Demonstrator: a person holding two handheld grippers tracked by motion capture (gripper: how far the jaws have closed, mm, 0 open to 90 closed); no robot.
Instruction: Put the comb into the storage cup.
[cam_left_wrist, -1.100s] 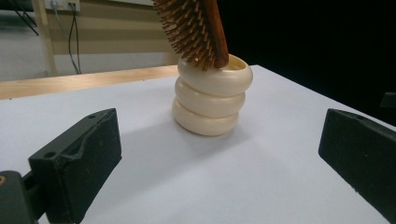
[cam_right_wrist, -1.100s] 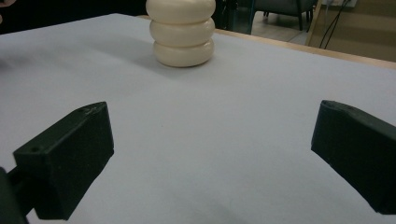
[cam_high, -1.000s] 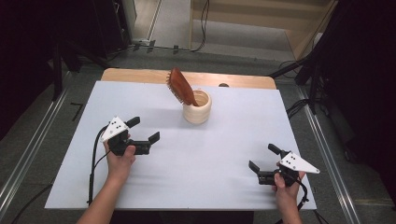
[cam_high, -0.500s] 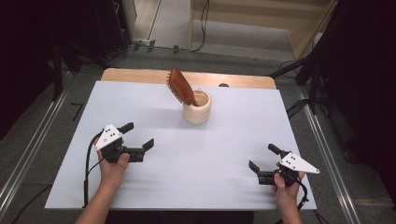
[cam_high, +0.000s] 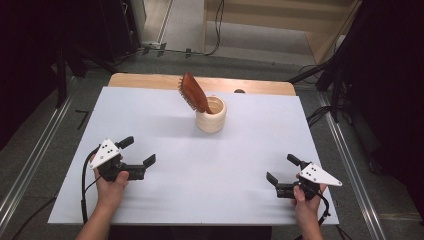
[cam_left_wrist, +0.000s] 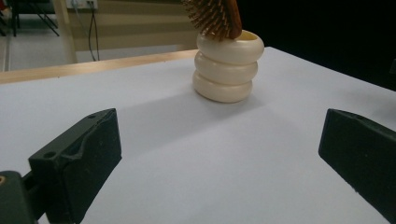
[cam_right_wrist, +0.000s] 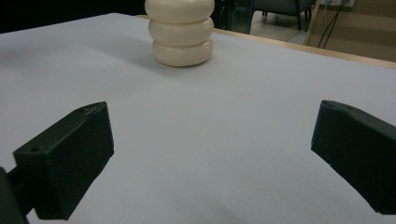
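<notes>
Left tongs (cam_high: 137, 151) lower left of frame, jaws wide apart, nothing held, low over white counter (cam_high: 150, 115). Right tongs (cam_high: 282, 170) lower right, jaws likewise spread wide, empty. Cream ribbed holder (cam_high: 211, 116) upper centre on counter, well apart from both tongs. Brown hairbrush (cam_high: 194, 93) standing in holder, tilted toward upper left, bristles facing left. In left gripper view holder (cam_left_wrist: 228, 66) upper centre between jaws, brush bristles (cam_left_wrist: 212, 17) at top edge. In right gripper view holder (cam_right_wrist: 181, 31) at upper centre-left.

A reddish-brown wooden hairbrush (cam_high: 195, 94) stands in a cream ribbed holder (cam_high: 211, 116) (three stacked rings) on the white table (cam_high: 150, 115); behind the holder, a tan wood edge (cam_high: 150, 80).
</notes>
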